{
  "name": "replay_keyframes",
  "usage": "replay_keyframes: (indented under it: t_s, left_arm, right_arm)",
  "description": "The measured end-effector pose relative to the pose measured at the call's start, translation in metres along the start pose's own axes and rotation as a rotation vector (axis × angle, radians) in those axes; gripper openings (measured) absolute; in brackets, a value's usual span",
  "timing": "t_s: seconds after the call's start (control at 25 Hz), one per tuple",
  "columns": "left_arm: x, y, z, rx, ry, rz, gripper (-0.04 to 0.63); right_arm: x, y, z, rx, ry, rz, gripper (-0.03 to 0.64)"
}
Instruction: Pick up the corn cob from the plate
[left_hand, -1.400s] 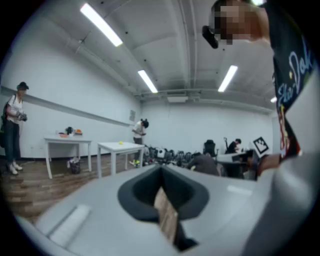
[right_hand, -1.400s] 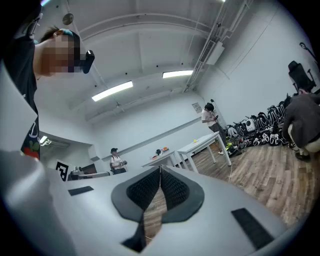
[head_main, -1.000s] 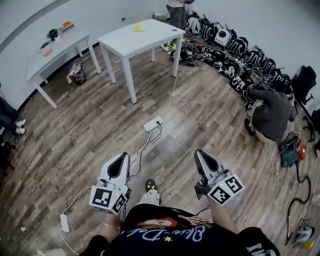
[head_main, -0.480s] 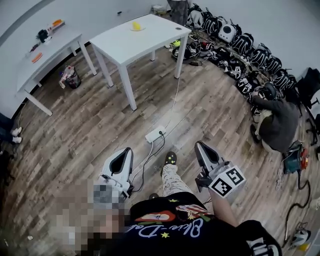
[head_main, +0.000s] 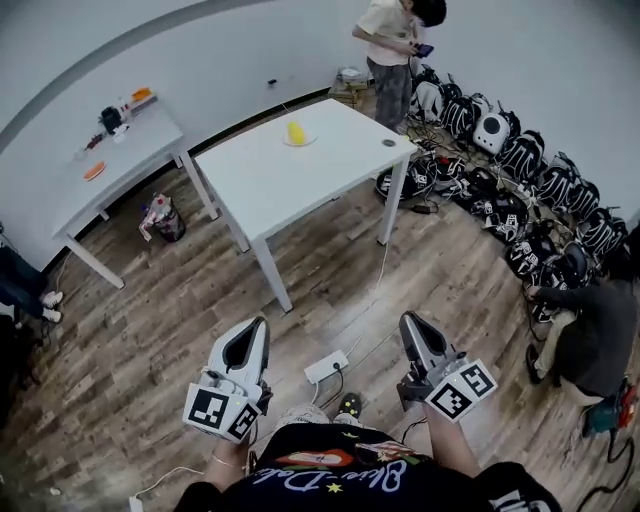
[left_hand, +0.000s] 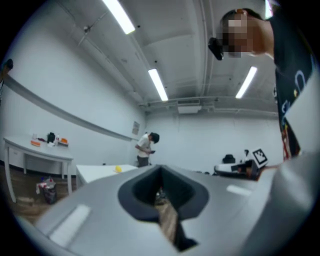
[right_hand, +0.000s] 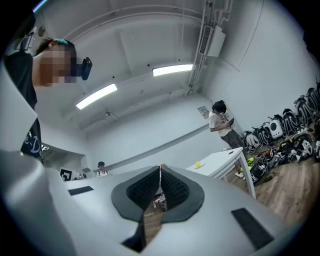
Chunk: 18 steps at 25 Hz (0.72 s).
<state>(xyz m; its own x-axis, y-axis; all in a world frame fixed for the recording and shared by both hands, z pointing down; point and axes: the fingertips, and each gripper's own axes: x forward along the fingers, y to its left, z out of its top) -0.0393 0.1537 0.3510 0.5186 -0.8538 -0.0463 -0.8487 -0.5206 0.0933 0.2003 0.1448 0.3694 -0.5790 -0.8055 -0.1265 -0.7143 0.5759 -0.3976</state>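
A yellow corn cob (head_main: 296, 131) lies on a small plate (head_main: 303, 141) at the far side of a white table (head_main: 330, 165), well ahead of me. Both grippers are held low and near my body, far short of the table. My left gripper (head_main: 259, 326) points level at the table with its jaws together and nothing between them. My right gripper (head_main: 409, 321) is shut and empty too. The left gripper view shows the corn cob (left_hand: 118, 169) small and far off, beyond the left gripper (left_hand: 160, 169). In the right gripper view the corn cob (right_hand: 198, 164) sits beyond the right gripper (right_hand: 160, 167).
A power strip (head_main: 327, 366) with cables lies on the wooden floor just ahead of my feet. A second white table (head_main: 120, 165) stands at the left wall. A person (head_main: 392, 50) stands behind the near table. Bags and helmets (head_main: 520, 170) line the right wall, with a crouching person (head_main: 590, 335).
Both grippers have travelled forward across the floor toward the white table, which is now nearer and larger in the head view. Their jaws have stayed together.
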Motion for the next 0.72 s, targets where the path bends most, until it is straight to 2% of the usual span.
replay_keyframes:
  t_s: [0.12,0.24,0.44,0.6,0.72]
  left_arm:
    - [0.043,0.012,-0.011,-0.052,0.044,0.03,-0.008]
    - [0.082,0.031,-0.016,0.001,0.089,0.033,-0.008]
    - [0.154,0.09,-0.013,0.012,0.05,0.045,-0.008]
    - [0.24,0.154,-0.022,0.016,0.02,0.042,-0.008]
    - [0.319,0.209,-0.019,0.083,0.033,0.046,-0.008]
  right_arm:
    - [0.036,-0.032,0.007,-0.014,0.017,0.019,0.017]
    - [0.069,-0.051,0.009,0.007,0.025,0.044,0.017]
    - [0.136,-0.096,0.0,0.012,0.081,0.032,0.017]
    - [0.226,-0.142,0.0,-0.057,0.139,0.082,0.017]
    - [0.317,-0.177,0.021,-0.089,0.098,0.108,0.017]
